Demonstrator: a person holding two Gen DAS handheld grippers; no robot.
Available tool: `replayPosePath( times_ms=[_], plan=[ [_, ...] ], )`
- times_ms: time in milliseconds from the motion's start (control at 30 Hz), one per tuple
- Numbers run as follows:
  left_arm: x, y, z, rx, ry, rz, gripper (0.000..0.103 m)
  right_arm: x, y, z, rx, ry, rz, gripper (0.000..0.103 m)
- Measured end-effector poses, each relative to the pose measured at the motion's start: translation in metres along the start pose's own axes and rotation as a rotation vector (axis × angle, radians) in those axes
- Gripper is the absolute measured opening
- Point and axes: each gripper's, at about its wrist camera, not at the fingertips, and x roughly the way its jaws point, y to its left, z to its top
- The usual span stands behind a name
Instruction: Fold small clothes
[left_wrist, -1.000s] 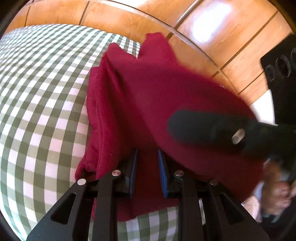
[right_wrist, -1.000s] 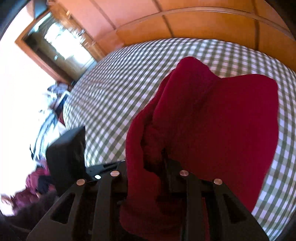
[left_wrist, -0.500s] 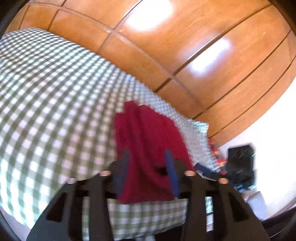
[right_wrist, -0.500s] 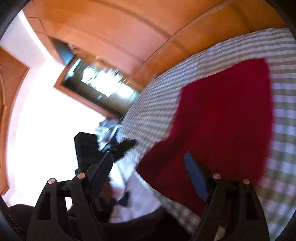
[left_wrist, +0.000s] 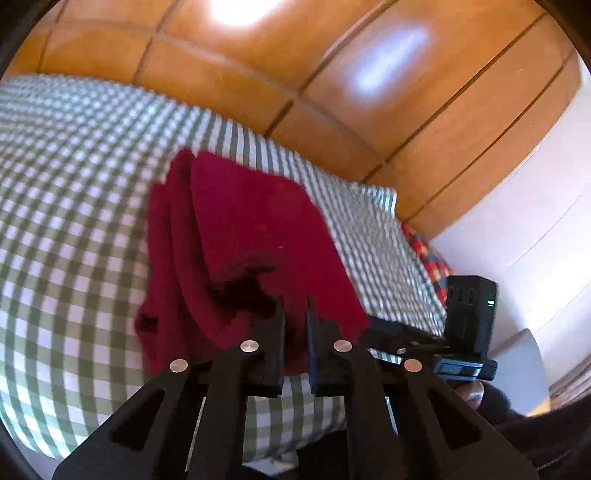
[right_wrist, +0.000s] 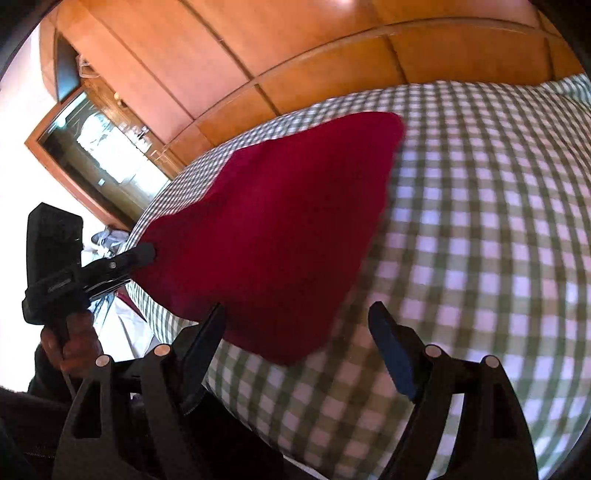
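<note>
Bright daylight glares off the wooden panels (left_wrist: 388, 62) (white patches), with motion blur and fisheye bending throughout.

Red garment (left_wrist: 255, 236) near edge: your left tongs (left_wrist: 295, 325) cover it, so you cannot tell if the almost shut pads pinch cloth.
Garment folds: a dark patch just ahead of your left tongs is too shadowed to read.
Checked bed cover (right_wrist: 480, 240): blurred in both views, cut off by the lens rim.
Your left hand (right_wrist: 74, 343): mostly hidden behind the tongs' handle.
Patterned cloth (left_wrist: 424, 251) beyond the bed corner: too little shows to name it.
Cabinet glass (right_wrist: 99, 147): glare washes out what stands behind.
</note>
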Motion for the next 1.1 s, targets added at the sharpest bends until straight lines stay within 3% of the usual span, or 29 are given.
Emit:
replayPosePath(
  times_ms=[67,200,267,367,500,567,600,633,700,767,833,933,967,1100],
  plan=[
    [-0.004,0.01,-0.009,-0.001,-0.024,0.057,0.007,0.011,0.01,-0.003,-0.026,0.036,-0.019,0.078],
    [0.024,0.048,-0.048,-0.065,0.091,0.19,0.007,0.051,0.012,-0.014,-0.052,0.125,-0.058,0.08],
    [0.029,0.057,-0.055,-0.104,0.111,0.177,0.007,0.056,0.019,-0.014,-0.086,0.119,-0.081,0.083],
    [0.018,0.051,-0.045,-0.096,0.079,0.132,0.008,0.055,0.021,-0.009,-0.099,0.121,-0.076,0.084],
    [-0.001,0.042,-0.015,-0.054,0.011,0.098,0.009,0.033,0.012,-0.007,-0.089,0.128,-0.002,0.088],
    [-0.008,0.038,-0.002,-0.046,-0.013,0.107,0.029,0.007,0.006,-0.011,-0.082,0.123,0.043,0.092],
    [-0.012,0.039,0.005,-0.053,-0.043,0.114,0.055,-0.001,0.001,-0.006,-0.066,0.104,0.056,0.093],
    [-0.013,0.041,0.011,-0.067,-0.062,0.112,0.065,-0.008,-0.005,0.0,-0.042,0.084,0.068,0.094],
    [-0.007,0.043,0.025,-0.093,-0.068,0.134,0.065,-0.026,-0.021,0.011,0.024,0.044,0.098,0.095],
    [0.008,0.046,0.038,-0.09,-0.05,0.174,0.075,-0.031,-0.033,0.02,0.081,0.014,0.099,0.096],
    [0.027,0.05,0.045,-0.098,-0.007,0.198,0.078,-0.033,-0.044,0.028,0.118,-0.006,0.078,0.096],
    [0.062,0.061,0.049,-0.08,0.062,0.313,0.077,-0.023,-0.061,0.042,0.184,-0.016,0.089,0.096],
    [0.071,0.065,0.047,-0.058,0.083,0.316,0.07,-0.02,-0.063,0.045,0.194,-0.015,0.097,0.096],
    [0.084,0.09,0.033,-0.062,0.129,0.278,0.069,0.016,-0.062,0.067,0.258,0.028,0.148,0.096]
  ],
)
